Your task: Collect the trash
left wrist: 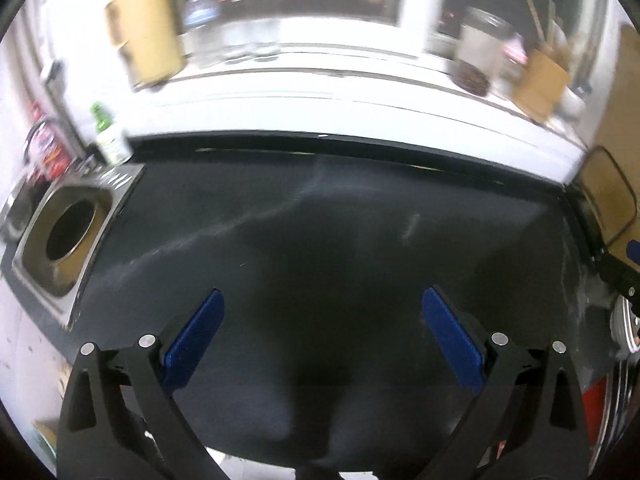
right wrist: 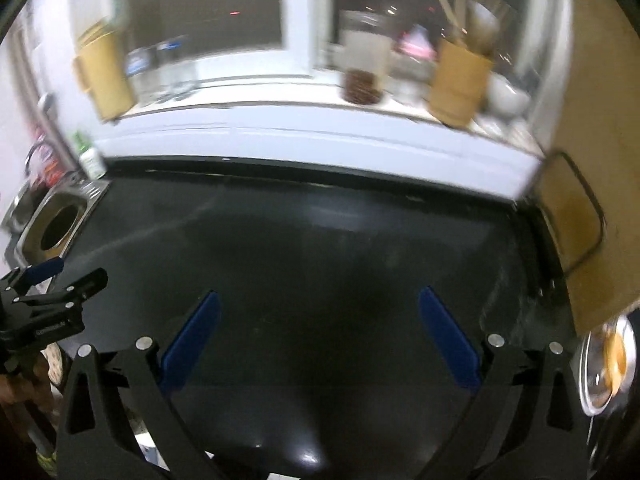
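No trash to be seen on the dark, matte-black countertop in either view, so no telling how it looks; handling only guessed at. Probably light, soft scraps or wrappers, best pinched at a raised edge or crumpled fold rather than flat against the slick surface (a judgement only, nothing here to confirm it). Possibly hidden beyond the frame edges.

Left gripper with blue-padded fingers spread wide apart, holding nothing, poised above the bare counter. Right gripper likewise splayed and empty. Left gripper also visible at the left edge of the right wrist view.

Round dark opening in a square stainless-steel frame set into the counter at far left, likely the disposal chute. Behind it, a green-capped bottle. On the white windowsill, blurred: a glass jar with dark contents, a tan wooden utensil holder.
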